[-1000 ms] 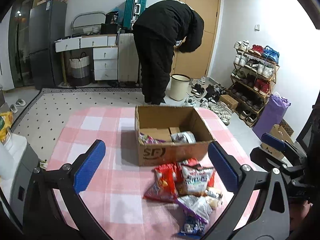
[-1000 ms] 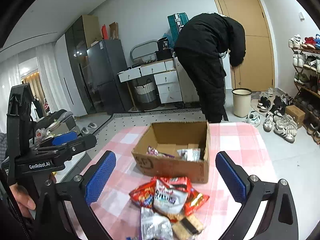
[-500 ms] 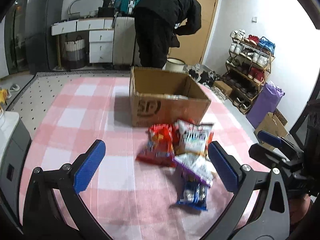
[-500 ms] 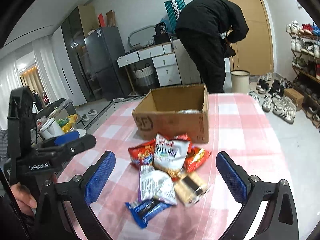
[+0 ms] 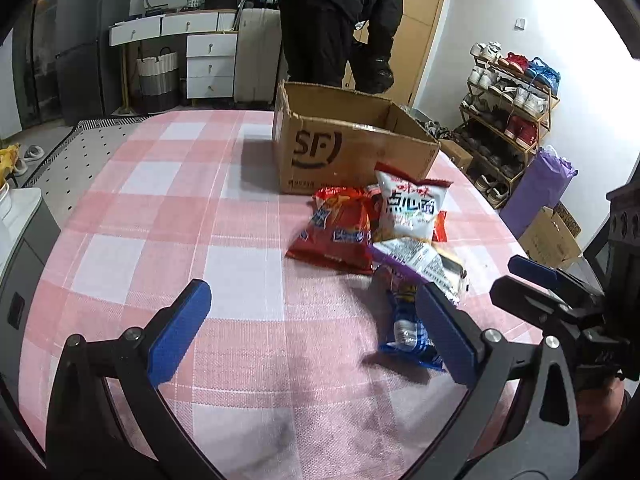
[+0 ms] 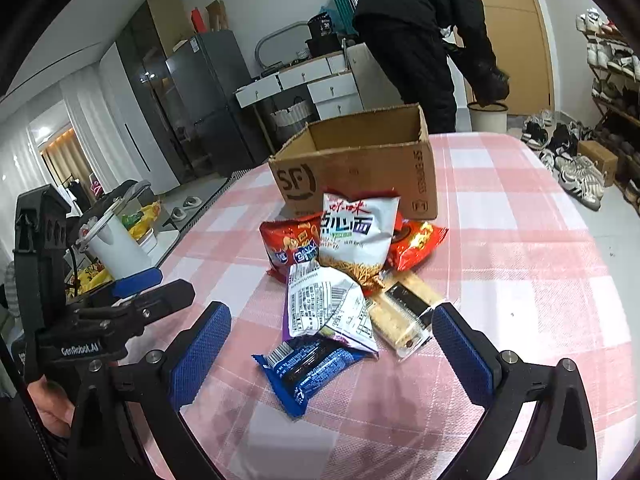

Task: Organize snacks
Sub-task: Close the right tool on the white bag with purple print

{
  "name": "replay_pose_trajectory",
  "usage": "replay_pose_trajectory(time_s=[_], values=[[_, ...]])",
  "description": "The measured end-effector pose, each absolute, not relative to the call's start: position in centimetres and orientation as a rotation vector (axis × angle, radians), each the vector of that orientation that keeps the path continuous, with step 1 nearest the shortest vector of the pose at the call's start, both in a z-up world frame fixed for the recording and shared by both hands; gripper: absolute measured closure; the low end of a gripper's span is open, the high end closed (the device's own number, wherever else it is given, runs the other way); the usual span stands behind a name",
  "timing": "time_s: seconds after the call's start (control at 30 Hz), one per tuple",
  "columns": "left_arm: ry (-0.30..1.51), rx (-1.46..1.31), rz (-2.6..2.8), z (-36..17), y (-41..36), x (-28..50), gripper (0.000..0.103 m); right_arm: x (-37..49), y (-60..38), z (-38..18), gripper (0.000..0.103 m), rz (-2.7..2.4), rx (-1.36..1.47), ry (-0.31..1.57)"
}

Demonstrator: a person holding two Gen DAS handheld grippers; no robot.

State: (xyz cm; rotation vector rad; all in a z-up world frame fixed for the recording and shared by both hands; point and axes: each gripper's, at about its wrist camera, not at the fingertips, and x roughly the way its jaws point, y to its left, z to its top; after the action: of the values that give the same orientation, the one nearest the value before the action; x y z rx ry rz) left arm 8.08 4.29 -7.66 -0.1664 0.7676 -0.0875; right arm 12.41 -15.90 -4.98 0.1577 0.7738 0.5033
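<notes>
Left gripper point(image 5: 308, 332): jaws wide apart, holding nothing, hanging over the pink checked tablecloth point(image 5: 192, 216) left of the snack pile.
Right gripper point(image 6: 332, 348): jaws spread wide, empty, framing the near end of the pile.
Blue packet point(image 6: 308, 368): nearest the right gripper, flat on the cloth.
White-and-purple packet point(image 6: 328, 308): overlaps the blue packet's far end.
Cracker pack point(image 6: 404, 316): just right of it.
White noodle bag point(image 6: 354, 236): lies on top of the red bags point(image 6: 290, 246), just before the box.
Cardboard box point(image 6: 360, 164): open, marked SF, behind the pile.
Person in black point(image 6: 420, 40): bent over beyond the table.
</notes>
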Motion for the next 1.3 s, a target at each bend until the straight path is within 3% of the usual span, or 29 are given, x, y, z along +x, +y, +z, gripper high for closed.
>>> replay_pose_trajectory(time_s=[0.9, 1.03, 1.17, 1.23, 1.3], values=[[0.880, -0.205, -0.102, -12.6, 5.0, 10.0, 0.001, 19.5, -13.0, -10.1, 0.001, 0.583, 0.266, 0.920], [0.889, -0.208, -0.100, -12.9, 5.0, 10.2, 0.001, 20.0, -12.0, -10.4, 0.022, 0.602, 0.256, 0.935], [0.886, -0.211, -0.099, -12.9, 5.1, 10.3, 0.001, 20.1, -11.2, -10.5, 0.027, 0.607, 0.240, 0.931], [0.884, -0.212, -0.098, -12.9, 5.1, 10.2, 0.001, 20.0, -11.3, -10.6, 0.039, 0.589, 0.234, 0.927], [0.888, -0.210, -0.089, -13.0, 5.2, 10.1, 0.001, 20.0, -11.6, -10.8, 0.043, 0.595, 0.252, 0.929]])
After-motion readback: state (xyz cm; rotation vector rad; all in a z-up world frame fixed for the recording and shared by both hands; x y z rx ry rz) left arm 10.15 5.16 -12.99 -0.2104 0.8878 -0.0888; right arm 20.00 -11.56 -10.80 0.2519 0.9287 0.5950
